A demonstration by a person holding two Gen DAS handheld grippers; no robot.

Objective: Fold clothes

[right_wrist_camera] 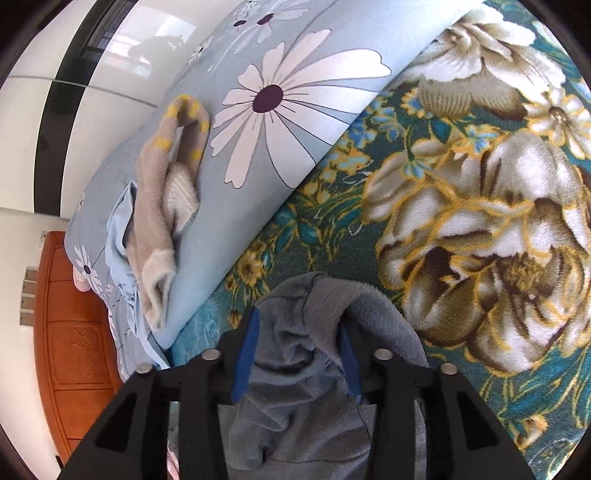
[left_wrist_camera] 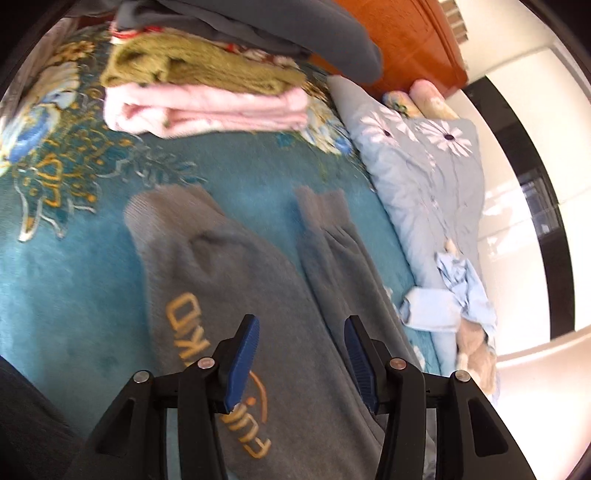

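Observation:
Grey sweatpants (left_wrist_camera: 236,280) with orange lettering lie flat on the teal floral blanket (left_wrist_camera: 74,266), both leg cuffs pointing away from me. My left gripper (left_wrist_camera: 301,332) is open just above the upper leg, with nothing between its blue pads (left_wrist_camera: 243,354). In the right wrist view my right gripper (right_wrist_camera: 299,332) has its jaws wide apart with a bunched grey fleece part of the garment (right_wrist_camera: 306,369) lying between the fingers; the jaws are not closed on it.
A stack of folded clothes, pink (left_wrist_camera: 207,110), olive (left_wrist_camera: 199,70) and dark grey (left_wrist_camera: 280,29), sits beyond the pants. A light blue daisy quilt (left_wrist_camera: 424,177) (right_wrist_camera: 295,74) lies alongside with loose small garments (left_wrist_camera: 450,299) (right_wrist_camera: 166,206). A wooden headboard (left_wrist_camera: 399,40) stands behind.

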